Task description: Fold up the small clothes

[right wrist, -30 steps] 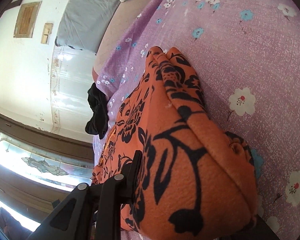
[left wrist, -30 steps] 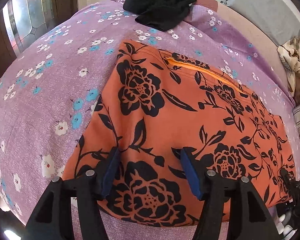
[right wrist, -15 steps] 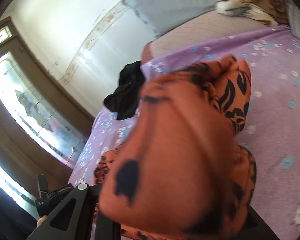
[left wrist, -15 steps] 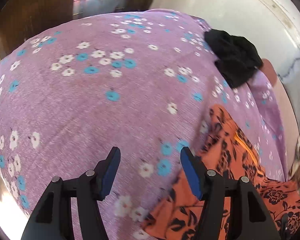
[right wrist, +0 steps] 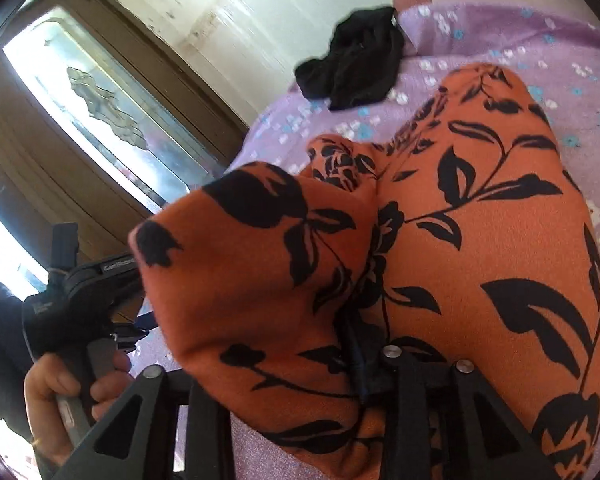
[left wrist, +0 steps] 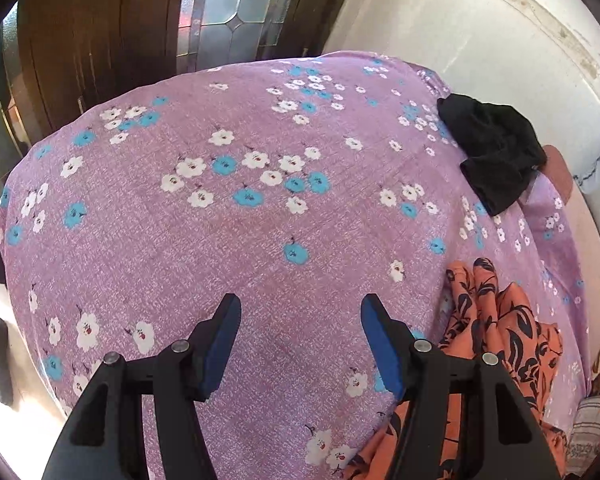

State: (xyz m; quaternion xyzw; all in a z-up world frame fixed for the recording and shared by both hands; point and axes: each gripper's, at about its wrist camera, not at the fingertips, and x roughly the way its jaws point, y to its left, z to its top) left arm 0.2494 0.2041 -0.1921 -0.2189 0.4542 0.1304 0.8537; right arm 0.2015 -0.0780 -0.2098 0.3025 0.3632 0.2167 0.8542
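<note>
An orange garment with black flowers [right wrist: 480, 220] lies bunched on the purple flowered bedsheet [left wrist: 220, 220]. In the right wrist view it fills the frame and drapes over my right gripper [right wrist: 276, 340]. The jaws there are opening and stand wide, with a fold of the cloth loose between them and the pads mostly hidden. In the left wrist view the same orange garment [left wrist: 500, 332] sits at the lower right, beside my left gripper [left wrist: 300, 312]. That gripper is open over bare sheet with nothing between its blue pads.
A black garment [left wrist: 496, 152] lies crumpled at the far edge of the bed near the wall, seen too as a black garment [right wrist: 356, 60]. A wooden door with glass panes [left wrist: 220, 8] stands beyond. A hand [right wrist: 60, 388] holds the left tool.
My left gripper swung left off the orange garment onto bare sheet. My right gripper carried the cloth up and across, rolled, and its jaws have spread apart.
</note>
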